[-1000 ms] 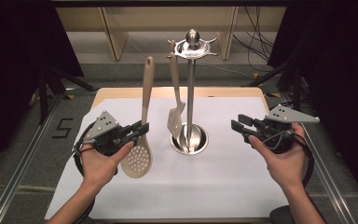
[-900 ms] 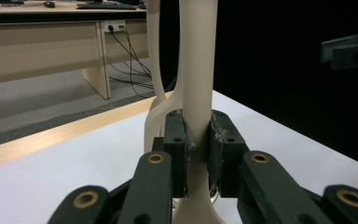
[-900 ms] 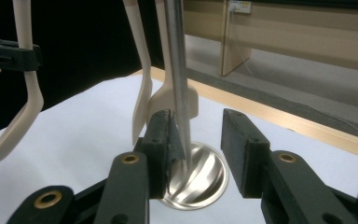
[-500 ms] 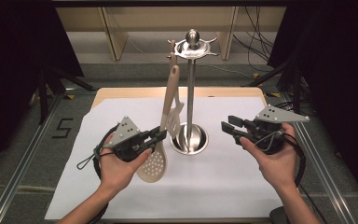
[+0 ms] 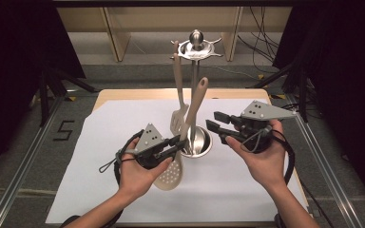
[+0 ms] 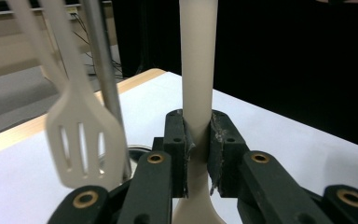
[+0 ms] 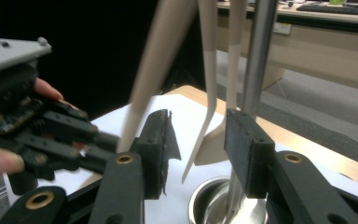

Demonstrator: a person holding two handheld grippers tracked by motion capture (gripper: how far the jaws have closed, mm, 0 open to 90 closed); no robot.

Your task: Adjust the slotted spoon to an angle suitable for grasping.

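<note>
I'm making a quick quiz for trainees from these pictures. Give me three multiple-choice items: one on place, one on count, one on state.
1. Where does the slotted spatula hang?
A. on the metal stand
B. on the table
C. in the right gripper

2. How many utensils are in view?
A. one
B. two
C. four

3. The left gripper is:
A. open
B. shut on the skimmer spoon
C. shut on nothing

A: it dangles beside the pole.
B: spatula and skimmer.
B: its jaws pinch the handle.
</note>
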